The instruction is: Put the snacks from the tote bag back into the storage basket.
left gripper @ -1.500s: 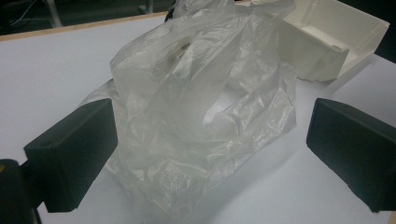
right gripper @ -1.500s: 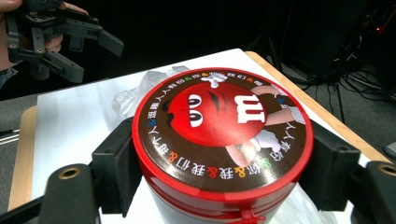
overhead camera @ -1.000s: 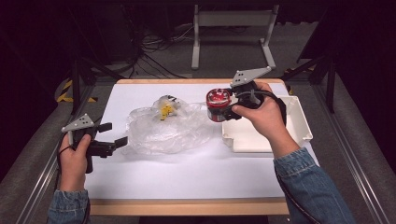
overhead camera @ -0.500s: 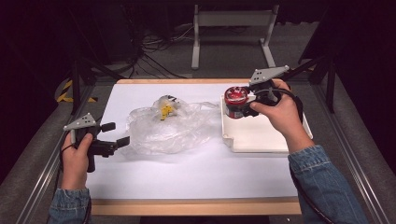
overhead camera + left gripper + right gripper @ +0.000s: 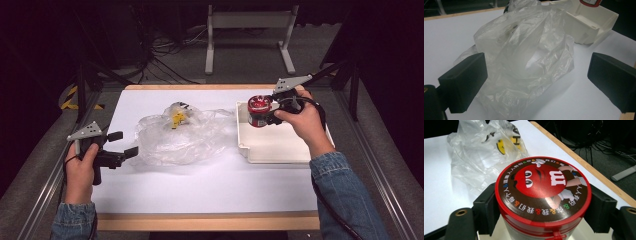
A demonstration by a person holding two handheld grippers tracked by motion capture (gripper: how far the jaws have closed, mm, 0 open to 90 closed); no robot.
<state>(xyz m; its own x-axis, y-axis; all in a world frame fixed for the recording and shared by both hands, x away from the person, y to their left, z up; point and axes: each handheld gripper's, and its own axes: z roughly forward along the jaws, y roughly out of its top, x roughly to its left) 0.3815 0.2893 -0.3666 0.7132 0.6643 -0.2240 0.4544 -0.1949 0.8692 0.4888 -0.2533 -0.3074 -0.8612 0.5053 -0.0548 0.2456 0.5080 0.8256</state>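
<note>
A red-lidded candy jar (image 5: 259, 111) (image 5: 541, 195) with a cartoon face on its lid is upright between the jaws of my right gripper (image 5: 266, 113) (image 5: 544, 207), which is shut on it. I hold it over the far left corner of the white tray (image 5: 280, 150). A crumpled clear plastic bag (image 5: 180, 135) (image 5: 524, 57) lies in the middle of the white table top, with a yellow item (image 5: 176, 119) (image 5: 506, 143) inside. My left gripper (image 5: 122, 144) (image 5: 537, 77) stands open at the bag's left edge, with the plastic just ahead of its jaws.
The table has wooden edges (image 5: 205, 221) at front and back. Metal rails (image 5: 40, 200) run along both sides. Beyond the table's far edge are cables and a stand's legs (image 5: 250, 40) on the floor.
My right gripper has carried the jar to the right and downward, from beside the bag to above the tray's far left corner. The left gripper has stayed put.
</note>
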